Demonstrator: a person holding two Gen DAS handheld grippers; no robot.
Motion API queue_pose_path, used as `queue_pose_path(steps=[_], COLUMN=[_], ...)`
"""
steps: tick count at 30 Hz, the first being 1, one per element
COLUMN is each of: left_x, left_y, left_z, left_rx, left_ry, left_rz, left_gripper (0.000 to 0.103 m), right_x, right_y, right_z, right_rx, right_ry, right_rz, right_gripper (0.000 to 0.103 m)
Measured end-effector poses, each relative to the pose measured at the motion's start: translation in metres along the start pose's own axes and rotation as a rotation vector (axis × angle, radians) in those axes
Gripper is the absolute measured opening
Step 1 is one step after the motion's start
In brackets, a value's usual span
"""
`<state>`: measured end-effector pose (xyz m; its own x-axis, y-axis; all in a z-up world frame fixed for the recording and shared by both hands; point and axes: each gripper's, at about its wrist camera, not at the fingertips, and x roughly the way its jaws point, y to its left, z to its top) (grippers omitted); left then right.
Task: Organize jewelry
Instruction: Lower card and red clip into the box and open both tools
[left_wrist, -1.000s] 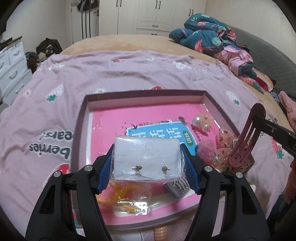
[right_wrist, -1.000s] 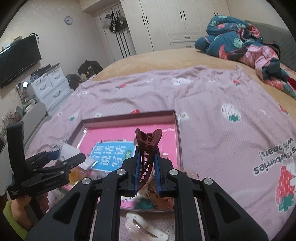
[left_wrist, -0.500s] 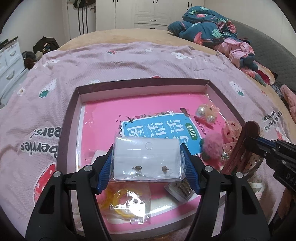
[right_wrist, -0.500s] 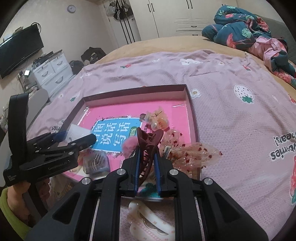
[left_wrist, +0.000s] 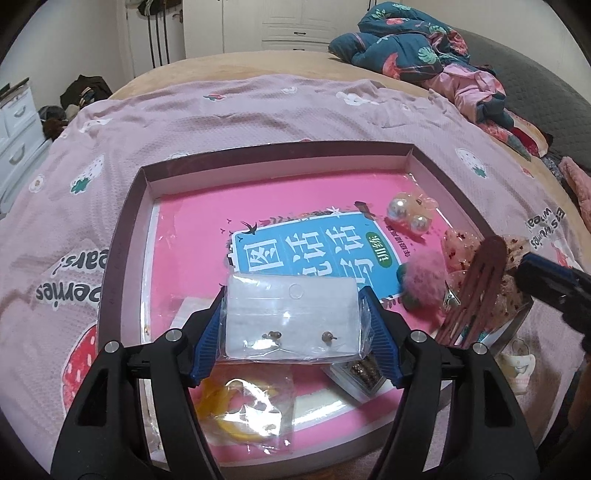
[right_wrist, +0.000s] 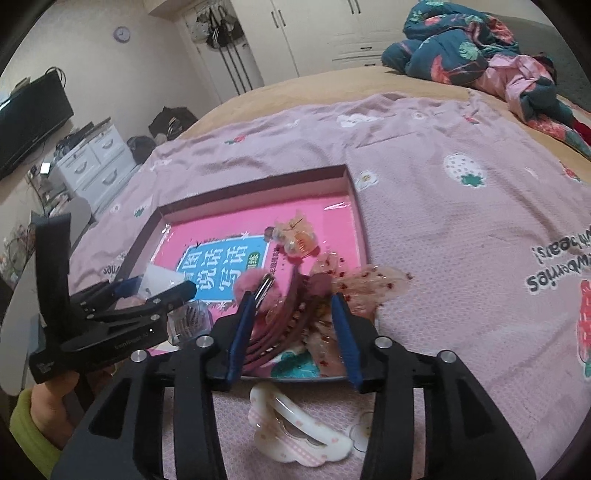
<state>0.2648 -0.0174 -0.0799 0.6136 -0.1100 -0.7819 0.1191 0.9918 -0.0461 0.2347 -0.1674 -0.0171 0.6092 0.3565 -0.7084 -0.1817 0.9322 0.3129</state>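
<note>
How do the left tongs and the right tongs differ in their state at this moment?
The left tongs are shut on the earring bag, while the right tongs stand open around the dark red hair claw. The earring bag is held above the box; the hair claw lies at the box's near right corner among other hair clips. The earring bag is clear and flat; the hair claw is opaque and toothed. Both tongs have blue pads.

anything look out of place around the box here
Yes: a white hair clip lies on the pink blanket outside the box, just past its near edge. A sheer speckled bow also drapes over the box's right wall, half in, half out.
</note>
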Motion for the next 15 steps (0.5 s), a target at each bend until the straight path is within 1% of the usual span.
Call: queue_pose_path(steps=[1, 3, 7, 12, 15], left_x=[0.000, -0.001, -0.003, -0.012, -0.025], left_y=[0.000, -0.001, -0.002, -0.002, -0.001], left_z=[0.000, 0.000, 0.000, 0.000, 0.002], left_rx=[0.001, 0.003, -0.001, -0.009, -0.018], left_ry=[0.000, 0.001, 0.002, -0.008, -0.028], left_rz=[-0.001, -0.002, -0.005, -0.009, -0.016], left_gripper=[0.062, 0.064, 0.069, 0.074, 0.078], right_x=[-0.005, -0.013, -0.032, -0.053, -0.067], right_y=[-0.001, -0.003, -0.003, -0.002, 0.000], right_z=[0.000, 0.000, 0.001, 0.003, 0.004], right_rx=[0.004, 0.011, 0.008, -0.002, -0.010], right_ry=[-0.011, -0.027, -0.070, -0.117, -0.143], right_rz=[-0.003, -0.009, -0.017, -0.019, -0.017], right_gripper=[0.048, 0.055, 0.062, 0.075, 0.077])
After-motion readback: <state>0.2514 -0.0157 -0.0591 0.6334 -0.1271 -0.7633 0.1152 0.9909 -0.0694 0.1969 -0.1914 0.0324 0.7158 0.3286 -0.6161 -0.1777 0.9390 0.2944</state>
